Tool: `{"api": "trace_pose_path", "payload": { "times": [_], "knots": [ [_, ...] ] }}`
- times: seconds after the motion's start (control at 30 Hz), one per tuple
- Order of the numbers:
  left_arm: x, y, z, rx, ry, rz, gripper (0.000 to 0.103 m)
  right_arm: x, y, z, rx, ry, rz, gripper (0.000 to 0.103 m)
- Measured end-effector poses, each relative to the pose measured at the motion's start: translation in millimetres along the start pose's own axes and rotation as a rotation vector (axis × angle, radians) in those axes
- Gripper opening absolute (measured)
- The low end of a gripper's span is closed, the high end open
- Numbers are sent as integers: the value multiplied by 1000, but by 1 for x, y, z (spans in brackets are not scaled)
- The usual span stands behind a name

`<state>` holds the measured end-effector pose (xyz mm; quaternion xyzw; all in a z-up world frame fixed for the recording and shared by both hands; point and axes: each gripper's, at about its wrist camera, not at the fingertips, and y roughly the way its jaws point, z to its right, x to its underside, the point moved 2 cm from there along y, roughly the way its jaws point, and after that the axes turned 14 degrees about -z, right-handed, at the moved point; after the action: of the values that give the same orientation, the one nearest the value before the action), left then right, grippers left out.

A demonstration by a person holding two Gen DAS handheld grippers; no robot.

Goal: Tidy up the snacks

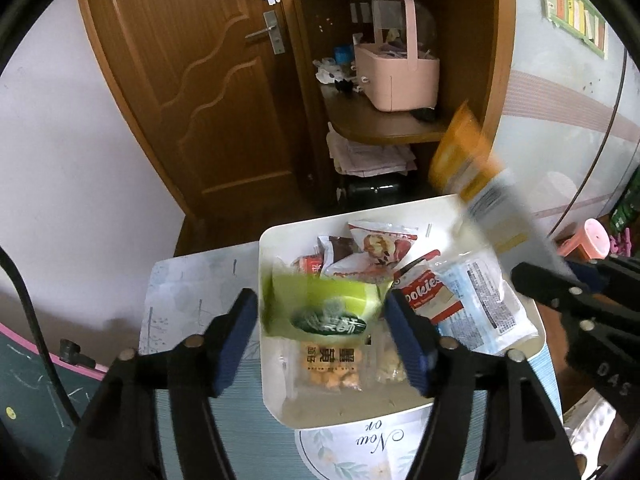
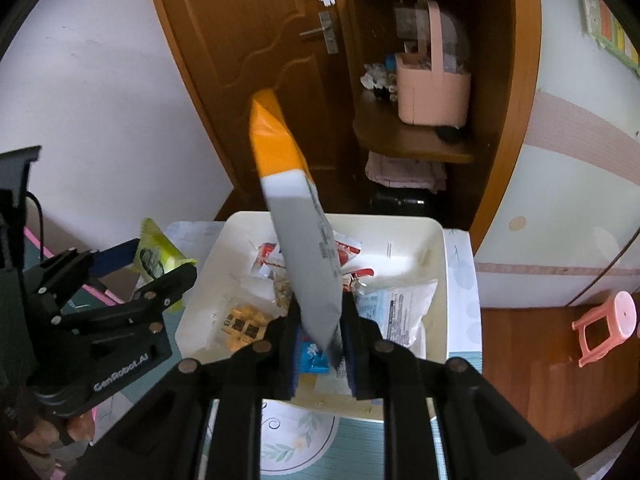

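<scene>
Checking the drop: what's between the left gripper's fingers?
The green snack packet, blurred, over the white tray; fingers look clear of it. Left wrist view.

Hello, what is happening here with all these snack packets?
A person holds a gripper in each hand above a white tray filled with snacks. The right gripper is shut on an orange and grey packet, which stands up over the tray. The left gripper is open, with a green packet between its fingers, blurred, seemingly just let go over the tray. A cookie packet and others already lie inside.
</scene>
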<state>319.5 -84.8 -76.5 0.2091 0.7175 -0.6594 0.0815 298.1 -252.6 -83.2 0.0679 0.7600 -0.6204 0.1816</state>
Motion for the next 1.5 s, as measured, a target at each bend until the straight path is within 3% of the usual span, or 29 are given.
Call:
{"api": "trace_pose_path", "payload": {
  "times": [0.1, 0.27, 0.9, 1.17, 1.5],
  "knots": [
    [1, 2, -2, 2, 4, 4, 94, -1, 10, -1, 17, 15, -18, 24],
    [4, 7, -7, 24, 2, -18, 95, 2, 18, -3, 16, 32, -39, 41],
    [33, -17, -18, 50, -25, -10, 96, 31, 8, -15, 16, 81, -52, 42],
    [85, -51, -28, 78, -56, -2, 96, 73, -14, -30, -17, 121, -62, 42],
    [161, -112, -50, 111, -125, 0, 96, 139, -69, -69, -48, 133, -55, 42]
  ]
}}
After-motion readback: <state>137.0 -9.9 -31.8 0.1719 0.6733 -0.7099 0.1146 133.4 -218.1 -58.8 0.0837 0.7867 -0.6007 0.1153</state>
